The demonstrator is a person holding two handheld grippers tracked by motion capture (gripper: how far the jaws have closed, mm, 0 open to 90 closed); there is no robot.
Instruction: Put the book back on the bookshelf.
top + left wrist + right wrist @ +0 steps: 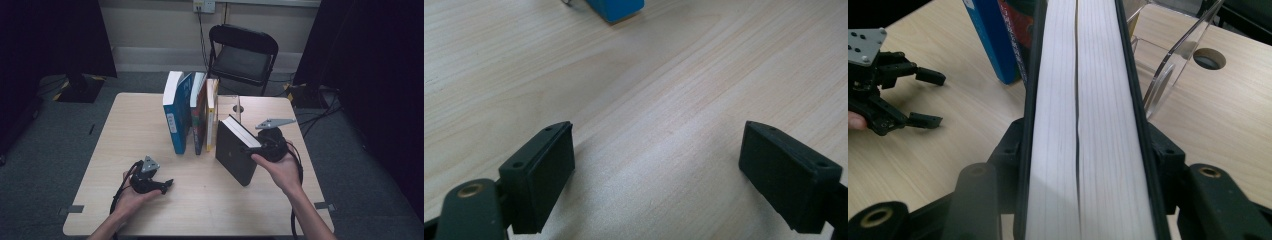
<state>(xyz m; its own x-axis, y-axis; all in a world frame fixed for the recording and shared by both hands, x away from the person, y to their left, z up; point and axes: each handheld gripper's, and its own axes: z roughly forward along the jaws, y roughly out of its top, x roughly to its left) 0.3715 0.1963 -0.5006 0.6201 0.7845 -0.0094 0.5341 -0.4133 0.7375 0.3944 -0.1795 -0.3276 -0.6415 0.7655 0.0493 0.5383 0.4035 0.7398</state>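
A thick black book with white pages is held tilted above the table, just right of the standing row of books. My right gripper is shut on it, and in the right gripper view both jaws press its covers with the page edge facing the camera. My left gripper rests low at the front left of the table, open. In the left gripper view, bare wood lies between the pads of my left gripper. The right gripper view has this left gripper at its left edge.
Three books stand in a row mid-table: a blue one, a dark one and a thin yellow-white one. A clear bookend stands behind the black book, by a hole in the table. A black chair stands beyond.
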